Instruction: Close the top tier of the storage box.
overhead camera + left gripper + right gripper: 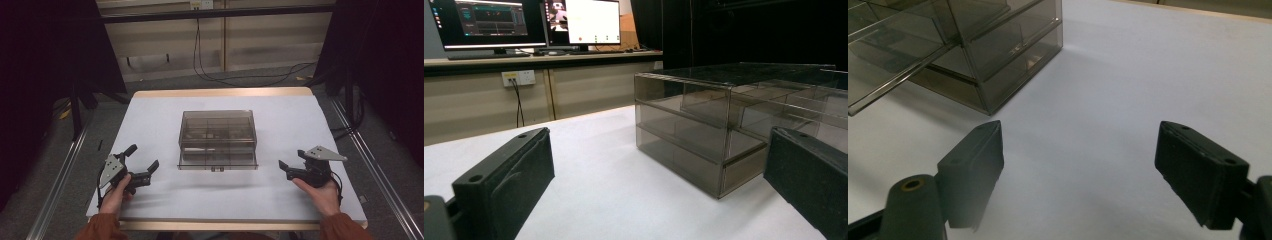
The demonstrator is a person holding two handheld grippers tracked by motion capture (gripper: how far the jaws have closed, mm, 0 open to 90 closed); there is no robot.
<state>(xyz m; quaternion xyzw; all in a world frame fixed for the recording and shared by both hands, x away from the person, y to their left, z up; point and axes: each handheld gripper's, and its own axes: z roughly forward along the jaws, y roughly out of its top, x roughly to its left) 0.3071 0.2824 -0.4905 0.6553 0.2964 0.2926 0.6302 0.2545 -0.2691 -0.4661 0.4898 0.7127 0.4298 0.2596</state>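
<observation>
A lab is showing here: monitors [526,22] glowing on a far bench [539,59], black curtains [45,55] hanging around the white table [150,115], cables [240,75] trailing across the floor.

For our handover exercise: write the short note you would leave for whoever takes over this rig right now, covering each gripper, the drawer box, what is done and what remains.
Left gripper: jaws open, nothing between them, resting low on the table to the left of the box.
Right gripper: jaws open, empty, to the right of the box.
Smoky clear drawer box: mid-table, between the two grippers, touched by neither. One drawer stands pulled out toward the person; its contents are hard to make out.
Done: a drawer is out.
Left: probably working on that drawer; neither gripper has reached it yet.
</observation>
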